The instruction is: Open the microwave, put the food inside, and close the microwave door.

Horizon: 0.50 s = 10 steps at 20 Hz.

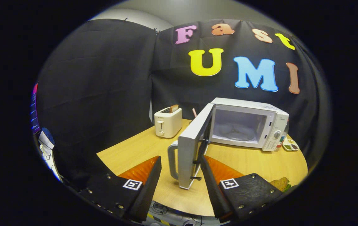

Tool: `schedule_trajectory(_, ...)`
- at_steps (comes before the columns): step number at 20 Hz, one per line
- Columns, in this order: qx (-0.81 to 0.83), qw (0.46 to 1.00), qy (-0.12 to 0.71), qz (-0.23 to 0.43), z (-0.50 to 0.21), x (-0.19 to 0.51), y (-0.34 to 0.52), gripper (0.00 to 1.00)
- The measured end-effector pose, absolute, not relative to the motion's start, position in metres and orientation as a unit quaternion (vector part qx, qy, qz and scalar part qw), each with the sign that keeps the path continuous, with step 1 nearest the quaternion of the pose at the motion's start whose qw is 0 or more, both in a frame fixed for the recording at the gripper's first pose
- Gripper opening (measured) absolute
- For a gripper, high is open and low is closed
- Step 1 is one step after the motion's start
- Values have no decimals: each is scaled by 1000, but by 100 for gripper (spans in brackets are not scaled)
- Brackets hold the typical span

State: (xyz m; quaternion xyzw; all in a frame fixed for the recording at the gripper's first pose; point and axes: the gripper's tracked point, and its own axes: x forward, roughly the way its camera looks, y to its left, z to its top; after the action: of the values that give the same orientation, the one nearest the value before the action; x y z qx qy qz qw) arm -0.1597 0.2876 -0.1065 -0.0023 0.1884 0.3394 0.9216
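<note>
A white microwave (260,128) stands on the wooden table (135,150), its door (191,147) swung wide open toward me. The empty cavity with its glass turntable (237,133) is in plain sight. The door's grey handle (172,161) sits just ahead of my fingers, in line with the gap between them. My gripper (180,166) is open, with nothing pressed between its fingers. A sandwich (280,183) lies on the table just beyond the right finger (216,185), partly hidden by it.
A white toaster (168,122) with a slice of bread in it stands left of the microwave. A small tray (290,146) with coloured items lies right of the microwave by the table's edge. Cables show on the floor below the near edge.
</note>
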Motion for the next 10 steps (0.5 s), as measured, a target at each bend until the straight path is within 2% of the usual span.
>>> schedule_trajectory(5, -14, 951, 174, 255, -101, -124, 208, 76)
schedule_trajectory(10, 3, 956, 210, 204, -115, -95, 135, 76)
